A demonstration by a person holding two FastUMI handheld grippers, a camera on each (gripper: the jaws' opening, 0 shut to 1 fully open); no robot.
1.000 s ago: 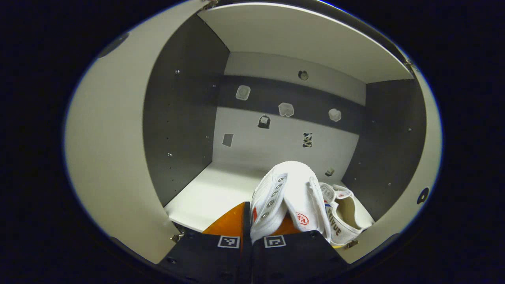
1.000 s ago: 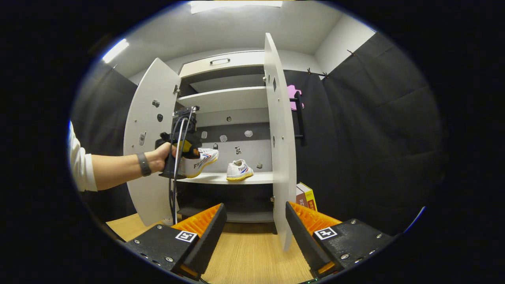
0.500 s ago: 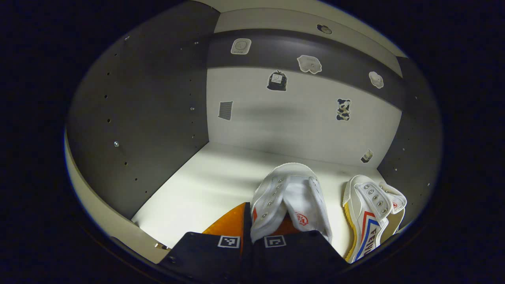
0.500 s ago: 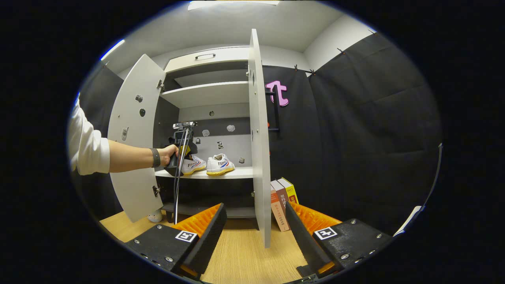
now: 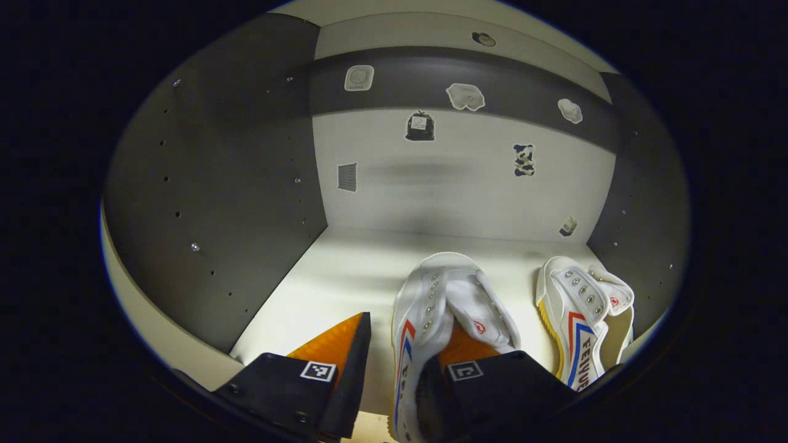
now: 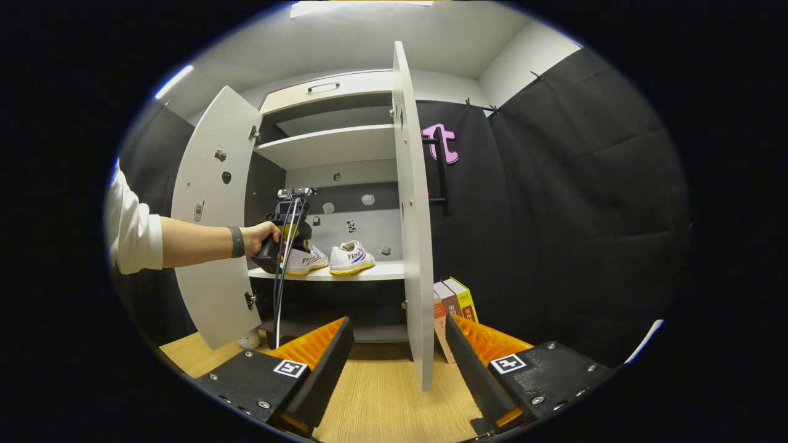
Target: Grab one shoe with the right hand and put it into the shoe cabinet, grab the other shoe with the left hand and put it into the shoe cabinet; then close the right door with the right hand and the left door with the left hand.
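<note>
Two white shoes with red and blue stripes stand side by side on the cabinet's pale shelf. My left gripper is open around the left shoe: one finger is inside the shoe's mouth, the other stands clear of its outer side. The second shoe rests to the right, near the dark side wall. In the right gripper view both shoes sit on the shelf, with a hand holding the left gripper at them. My right gripper hangs open and empty above the floor, facing the cabinet.
Both cabinet doors stand open: the left door swung wide, the right door edge-on toward me. Some books lean beside the cabinet's right side. A wooden floor lies below. Small stickers dot the cabinet's back wall.
My left gripper has opened and let go of the shoe, which now rests on the shelf beside the other. The right gripper stayed open and shifted only slightly.
</note>
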